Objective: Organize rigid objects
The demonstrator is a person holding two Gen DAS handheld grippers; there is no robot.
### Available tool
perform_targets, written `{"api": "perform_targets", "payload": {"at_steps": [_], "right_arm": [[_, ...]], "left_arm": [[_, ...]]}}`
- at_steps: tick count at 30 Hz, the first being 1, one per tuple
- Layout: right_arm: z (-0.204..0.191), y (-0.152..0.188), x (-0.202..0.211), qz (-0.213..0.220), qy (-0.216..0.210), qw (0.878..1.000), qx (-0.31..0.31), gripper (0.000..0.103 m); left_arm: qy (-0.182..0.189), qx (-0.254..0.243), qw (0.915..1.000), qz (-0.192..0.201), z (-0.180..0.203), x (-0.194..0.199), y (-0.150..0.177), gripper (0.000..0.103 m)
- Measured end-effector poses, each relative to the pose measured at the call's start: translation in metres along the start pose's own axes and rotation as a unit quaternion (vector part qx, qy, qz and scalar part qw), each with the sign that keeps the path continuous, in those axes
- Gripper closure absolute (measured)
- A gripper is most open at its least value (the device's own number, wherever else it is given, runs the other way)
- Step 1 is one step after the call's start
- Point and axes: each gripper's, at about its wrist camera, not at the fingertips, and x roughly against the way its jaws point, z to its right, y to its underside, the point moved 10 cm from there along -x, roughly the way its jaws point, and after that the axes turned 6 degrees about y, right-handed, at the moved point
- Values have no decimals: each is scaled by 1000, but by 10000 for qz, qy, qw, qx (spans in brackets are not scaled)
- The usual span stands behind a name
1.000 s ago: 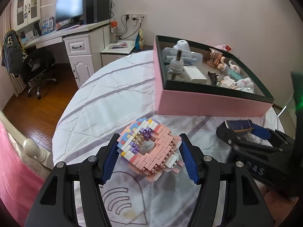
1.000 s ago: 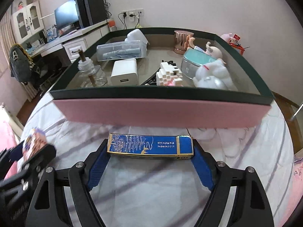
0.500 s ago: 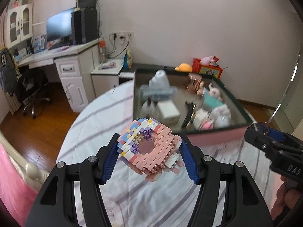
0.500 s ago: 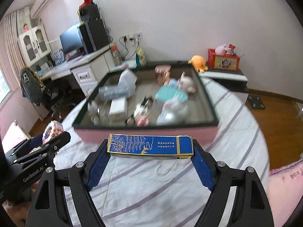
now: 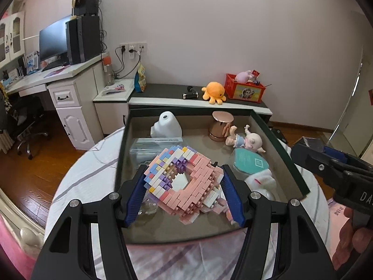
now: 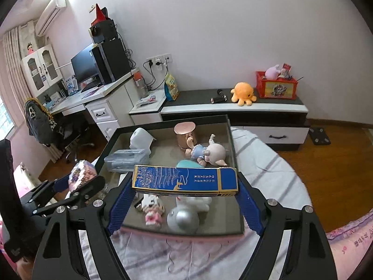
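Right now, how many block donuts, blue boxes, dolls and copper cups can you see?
Block donut: 1
Blue box: 1
Doll: 1
Copper cup: 1
Total: 4

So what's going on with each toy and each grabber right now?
Left gripper: shut on brick donut, held above the tray.
Right gripper: shut on blue box, held level above the tray.
Tray: open, no lid on it.
Doll: lying on its side in the tray.
Copper cup: upside down in the tray.
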Motion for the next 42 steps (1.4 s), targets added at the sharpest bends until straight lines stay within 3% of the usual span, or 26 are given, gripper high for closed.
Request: {"api": "perform_targets", "payload": {"at_steps": [14, 15, 17, 19, 24, 32, 39, 42], "right_arm": [[-5, 20, -61, -629, -208, 9977, -151, 19], [-5, 22, -61, -647, -215, 9975, -162, 17], [-6, 24, -60, -679, -246, 9972, -185, 13], [-7, 28, -59, -757, -261, 9965, -242, 0], [-12, 29, -50, -781, -625, 9932, -598, 0], [-24, 26, -4, -453, -668, 9941, -728, 0], [-19, 31, 87, 430, -21, 9983, -400, 0], [-15, 45, 136, 817, 376, 9958, -186, 0]], "left_arm": [[-86, -83, 9994, -326, -1, -43, 15, 39], [-71, -103, 9995, -303, 1, -42, 16, 37], [-129, -105, 9996, -236, 0, -38, 16, 13], [-121, -92, 9998, -122, 1, -32, 16, 3], [-110, -214, 9997, 0, 7, -8, 14, 0], [-325, -202, 9991, 170, 1, 41, 22, 0], [-333, -128, 9983, 465, 4, 113, 33, 0], [-124, -46, 9984, 543, 14, 149, 44, 0]]}}
